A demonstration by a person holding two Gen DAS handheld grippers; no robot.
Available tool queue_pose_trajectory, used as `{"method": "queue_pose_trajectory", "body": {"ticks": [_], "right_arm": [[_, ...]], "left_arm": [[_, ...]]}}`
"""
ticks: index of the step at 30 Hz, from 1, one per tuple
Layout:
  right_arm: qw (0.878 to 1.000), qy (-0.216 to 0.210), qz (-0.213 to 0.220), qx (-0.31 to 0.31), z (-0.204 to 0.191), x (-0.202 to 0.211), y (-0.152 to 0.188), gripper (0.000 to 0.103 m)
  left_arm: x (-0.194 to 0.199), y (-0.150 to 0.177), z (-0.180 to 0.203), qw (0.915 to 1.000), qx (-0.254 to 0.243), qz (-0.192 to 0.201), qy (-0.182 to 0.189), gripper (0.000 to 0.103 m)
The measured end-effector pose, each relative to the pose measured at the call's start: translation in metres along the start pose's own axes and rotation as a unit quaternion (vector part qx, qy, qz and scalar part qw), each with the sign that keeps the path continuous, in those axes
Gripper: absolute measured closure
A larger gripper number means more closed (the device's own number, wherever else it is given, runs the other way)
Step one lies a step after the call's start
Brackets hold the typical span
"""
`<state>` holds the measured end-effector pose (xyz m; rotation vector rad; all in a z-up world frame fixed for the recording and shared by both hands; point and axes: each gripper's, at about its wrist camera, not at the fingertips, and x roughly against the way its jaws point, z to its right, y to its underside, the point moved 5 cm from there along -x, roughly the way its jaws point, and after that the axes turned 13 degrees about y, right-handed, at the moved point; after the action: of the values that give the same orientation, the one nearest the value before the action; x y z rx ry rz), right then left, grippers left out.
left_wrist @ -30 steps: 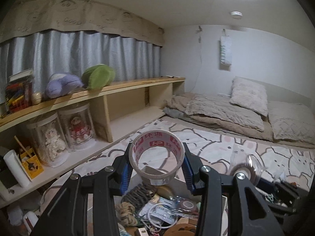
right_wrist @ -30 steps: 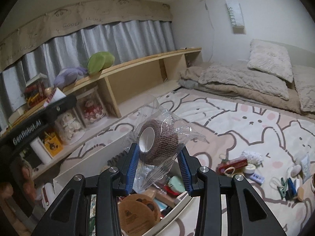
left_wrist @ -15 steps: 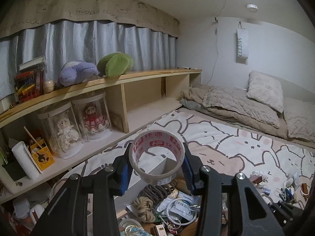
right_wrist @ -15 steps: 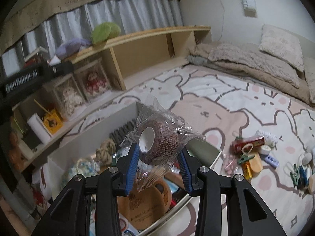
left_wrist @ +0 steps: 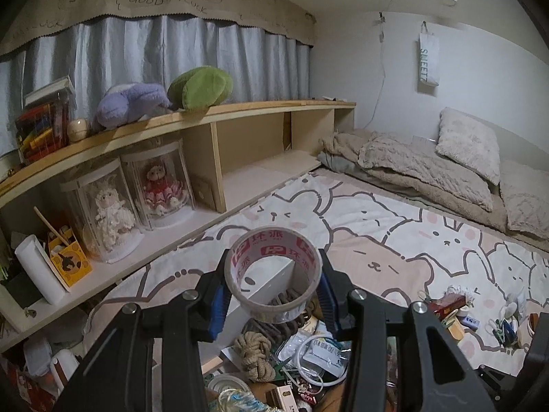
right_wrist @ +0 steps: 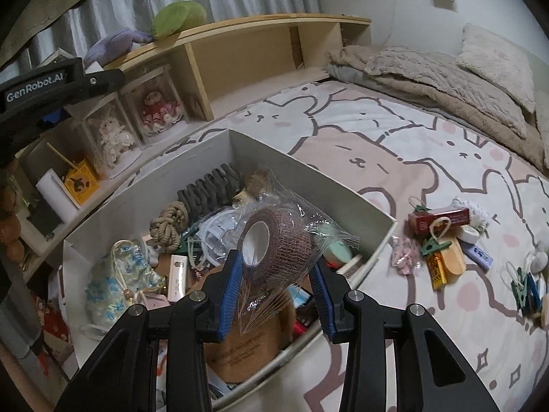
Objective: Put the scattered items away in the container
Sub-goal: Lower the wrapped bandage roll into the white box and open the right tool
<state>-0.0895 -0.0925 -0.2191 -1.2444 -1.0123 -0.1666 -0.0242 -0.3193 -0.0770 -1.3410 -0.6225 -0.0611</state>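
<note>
My left gripper (left_wrist: 272, 290) is shut on a roll of clear packing tape (left_wrist: 272, 271) with red print, held above the white box (left_wrist: 267, 283). In the right wrist view, my right gripper (right_wrist: 276, 267) is shut on a brown bandage roll (right_wrist: 278, 243) wrapped in clear plastic, hanging over the same white box (right_wrist: 308, 168). The box holds a jute rope knot (right_wrist: 168, 223), a dark coiled cord (right_wrist: 209, 190), a cork disc (right_wrist: 247, 350) and several small packets. The left gripper's body (right_wrist: 41, 82) shows at the upper left of the right wrist view.
Loose items lie on the cartoon-print mat right of the box: a red box (right_wrist: 439, 218), an orange tube (right_wrist: 437, 269), clothespins (right_wrist: 523, 286), small tape rolls. A low wooden shelf (left_wrist: 212, 137) with doll cases runs along the left. Bedding and pillows (left_wrist: 429, 168) lie at the back.
Both grippers have come down toward the box with their rolls still held. The right wrist view has tipped down, so the box's inside now fills more of it.
</note>
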Motion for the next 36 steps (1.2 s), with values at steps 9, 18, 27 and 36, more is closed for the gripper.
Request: {"method": "queue_pose_trajectory", "body": {"ticks": [9,18,27,36], "right_arm": [[0.999,-0.032,-0.027,0.025,-0.035,-0.021,-0.006,0.063],[0.99,-0.117,-0.076,0.013,-0.064,-0.032,-0.001,0.063],[0.989,-0.132,-0.06,0.026,-0.073,-0.023,0.006,0.008],[0.993,-0.104,-0.043,0.019,-0.051,-0.012,0.016,0.008]], "left_arm": [[-0.008,0.006,-0.009,0.9999,0.009,-0.01,-0.002,0.059],[-0.011,0.008,-0.012,0.9999,0.012,-0.012,-0.001,0.059],[-0.012,0.009,-0.011,0.9998,0.014,-0.013,-0.001,0.059],[-0.021,0.012,-0.006,0.9995,0.012,-0.022,0.019,0.059]]}}
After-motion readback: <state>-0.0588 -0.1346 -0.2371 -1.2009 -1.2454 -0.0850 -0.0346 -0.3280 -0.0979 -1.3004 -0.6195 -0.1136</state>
